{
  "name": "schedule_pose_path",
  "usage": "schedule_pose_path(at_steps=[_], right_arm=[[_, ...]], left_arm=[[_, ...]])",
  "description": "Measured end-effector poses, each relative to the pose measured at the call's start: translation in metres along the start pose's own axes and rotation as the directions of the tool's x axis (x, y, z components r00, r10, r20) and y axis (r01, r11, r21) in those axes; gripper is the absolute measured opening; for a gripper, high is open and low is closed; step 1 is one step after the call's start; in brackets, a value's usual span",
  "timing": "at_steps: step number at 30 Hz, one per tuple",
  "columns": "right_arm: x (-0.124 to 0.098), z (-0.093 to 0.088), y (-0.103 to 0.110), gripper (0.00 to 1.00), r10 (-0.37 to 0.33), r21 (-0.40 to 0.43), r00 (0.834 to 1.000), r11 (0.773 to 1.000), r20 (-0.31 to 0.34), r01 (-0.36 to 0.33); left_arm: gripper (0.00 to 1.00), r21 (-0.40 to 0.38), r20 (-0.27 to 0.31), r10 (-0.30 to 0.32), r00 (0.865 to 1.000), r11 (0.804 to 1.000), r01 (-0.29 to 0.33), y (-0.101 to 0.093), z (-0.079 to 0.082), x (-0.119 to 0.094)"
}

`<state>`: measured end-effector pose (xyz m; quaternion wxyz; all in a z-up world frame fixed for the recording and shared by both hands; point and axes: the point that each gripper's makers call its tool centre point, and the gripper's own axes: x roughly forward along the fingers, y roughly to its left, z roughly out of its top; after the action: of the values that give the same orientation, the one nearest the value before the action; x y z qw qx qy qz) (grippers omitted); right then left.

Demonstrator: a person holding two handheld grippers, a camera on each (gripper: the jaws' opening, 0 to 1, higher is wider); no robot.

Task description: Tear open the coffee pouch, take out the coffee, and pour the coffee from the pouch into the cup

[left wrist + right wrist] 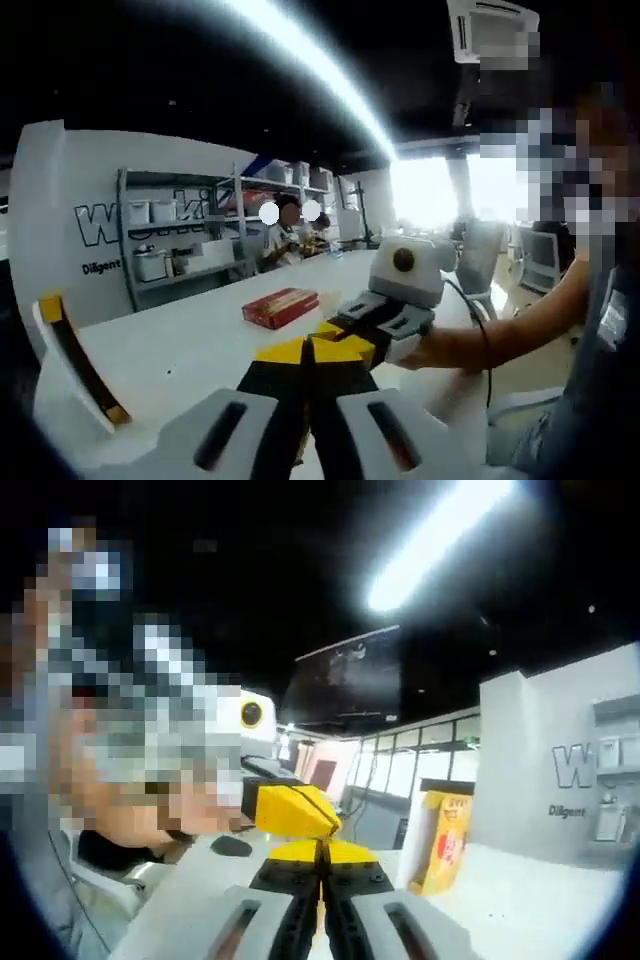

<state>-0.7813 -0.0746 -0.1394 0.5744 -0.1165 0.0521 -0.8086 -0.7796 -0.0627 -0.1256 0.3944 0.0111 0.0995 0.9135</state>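
Observation:
My left gripper is shut, its yellow tips pressed together with nothing showing between them. My right gripper comes in from the right and meets it tip to tip. In the right gripper view the right gripper is also shut, and the left gripper touches it from the left. A yellow coffee pouch stands upright on the white table, to the right of the tips. A white upright item with a yellow and brown edge stands at the left; I cannot tell what it is.
A red flat box lies on the white table beyond the tips. A person's forearm reaches in from the right. Shelves with white bins and seated people stand against the far wall.

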Motion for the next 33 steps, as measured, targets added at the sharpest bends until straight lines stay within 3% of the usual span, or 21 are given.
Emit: schedule_pose_path(at_steps=[1,2,7,9,13,19,24,27,28,33], right_arm=[[0.001,-0.006,-0.005,0.00,-0.038,0.010,0.999,0.999,-0.022,0.038],[0.003,-0.011,-0.009,0.00,-0.059,0.015,0.998,0.998,-0.034,0.060],[0.004,-0.019,-0.018,0.00,-0.120,0.032,0.991,0.992,-0.058,0.122],[0.003,-0.021,-0.021,0.00,-0.135,0.035,0.989,0.990,-0.064,0.138],[-0.001,-0.023,-0.029,0.00,-0.150,0.049,0.987,0.987,-0.066,0.153],[-0.002,-0.017,-0.027,0.00,-0.138,0.071,0.989,0.987,-0.049,0.141],[-0.004,-0.013,-0.026,0.00,-0.113,0.105,0.993,0.988,-0.030,0.115],[-0.007,-0.011,-0.027,0.01,-0.076,0.138,0.997,0.987,-0.008,0.077],[-0.006,-0.011,-0.024,0.02,-0.042,0.155,0.999,0.987,-0.007,0.043],[-0.006,-0.012,-0.024,0.03,-0.023,0.146,1.000,0.989,-0.014,0.025]], left_arm=[[0.01,0.092,-0.019,0.073,0.997,0.993,-0.071,0.004,-0.003,0.003],[0.01,0.130,-0.036,0.126,0.991,0.984,-0.121,0.006,-0.006,0.005],[0.00,0.136,-0.031,0.227,0.974,0.966,-0.220,0.015,-0.012,0.013],[0.00,0.236,-0.038,0.328,0.944,0.921,-0.311,0.026,-0.015,0.016],[0.00,0.223,-0.023,0.327,0.945,0.923,-0.314,0.023,-0.015,0.023],[0.00,0.058,0.015,0.252,0.968,0.966,-0.252,0.026,-0.009,0.023],[0.00,0.048,0.018,0.248,0.969,0.967,-0.249,0.026,-0.008,0.023],[0.00,0.029,0.039,0.206,0.978,0.978,-0.207,0.019,-0.001,0.023],[0.00,0.030,0.033,0.197,0.980,0.980,-0.198,0.017,-0.001,0.023],[0.01,0.078,0.000,0.178,0.984,0.981,-0.177,0.012,-0.002,0.024]])
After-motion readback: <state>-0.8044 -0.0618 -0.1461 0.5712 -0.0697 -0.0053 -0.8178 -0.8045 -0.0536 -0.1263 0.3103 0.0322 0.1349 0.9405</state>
